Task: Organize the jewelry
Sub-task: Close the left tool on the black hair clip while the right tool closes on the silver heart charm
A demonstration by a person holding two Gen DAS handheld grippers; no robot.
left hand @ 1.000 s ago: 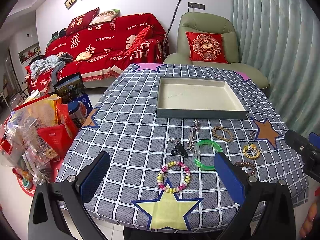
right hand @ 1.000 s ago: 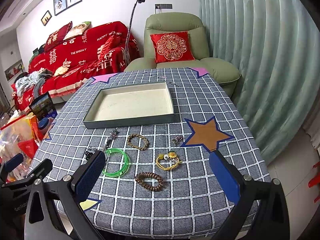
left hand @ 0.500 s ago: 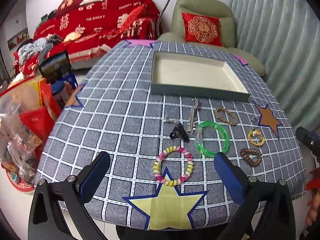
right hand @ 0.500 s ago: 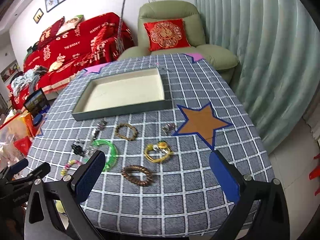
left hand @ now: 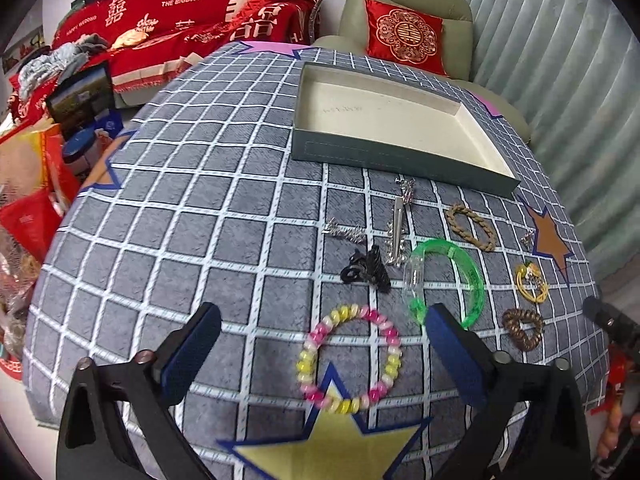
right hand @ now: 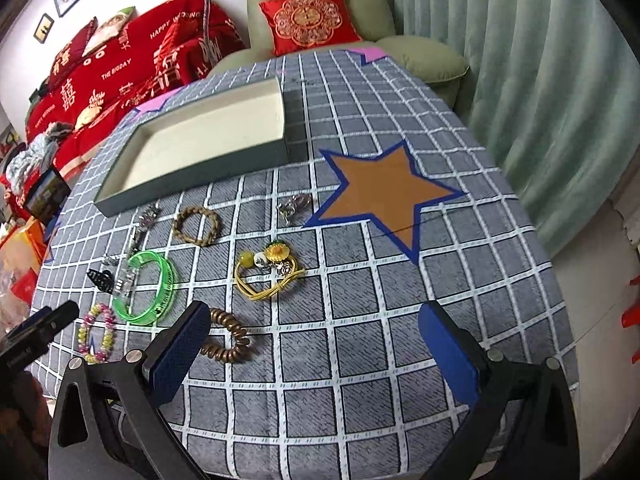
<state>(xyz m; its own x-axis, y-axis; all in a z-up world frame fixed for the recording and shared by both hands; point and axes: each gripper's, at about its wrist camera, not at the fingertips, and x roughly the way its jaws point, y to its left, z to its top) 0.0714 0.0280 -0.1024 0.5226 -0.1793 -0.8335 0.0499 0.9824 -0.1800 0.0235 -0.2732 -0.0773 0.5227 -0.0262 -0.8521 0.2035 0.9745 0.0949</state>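
Observation:
An empty grey-green tray (left hand: 400, 160) with a cream inside sits at the far side of the checked table; it also shows in the right wrist view (right hand: 192, 168). In front of it lie a pink-yellow bead bracelet (left hand: 349, 362), a green bangle (left hand: 450, 282), a black hair claw (left hand: 366, 268), a silver clip (left hand: 398, 224), a braided tan bracelet (left hand: 471, 222), a yellow cord bracelet (right hand: 268, 274) and a brown bead bracelet (right hand: 228, 338). My left gripper (left hand: 322, 346) is open, above the bead bracelet. My right gripper (right hand: 314, 342) is open, its left finger beside the brown bracelet.
A small silver piece (right hand: 294, 204) lies beside the brown star (right hand: 380, 196) on the cloth. A green armchair (right hand: 320, 12) and a curtain (right hand: 540, 80) stand behind the table. A red sofa (left hand: 192, 12) and bags (left hand: 28, 200) are to the left.
Both grippers have moved forward and tilted down over the table, closer to the jewelry. Both have stayed open and empty. Nothing on the table has moved.

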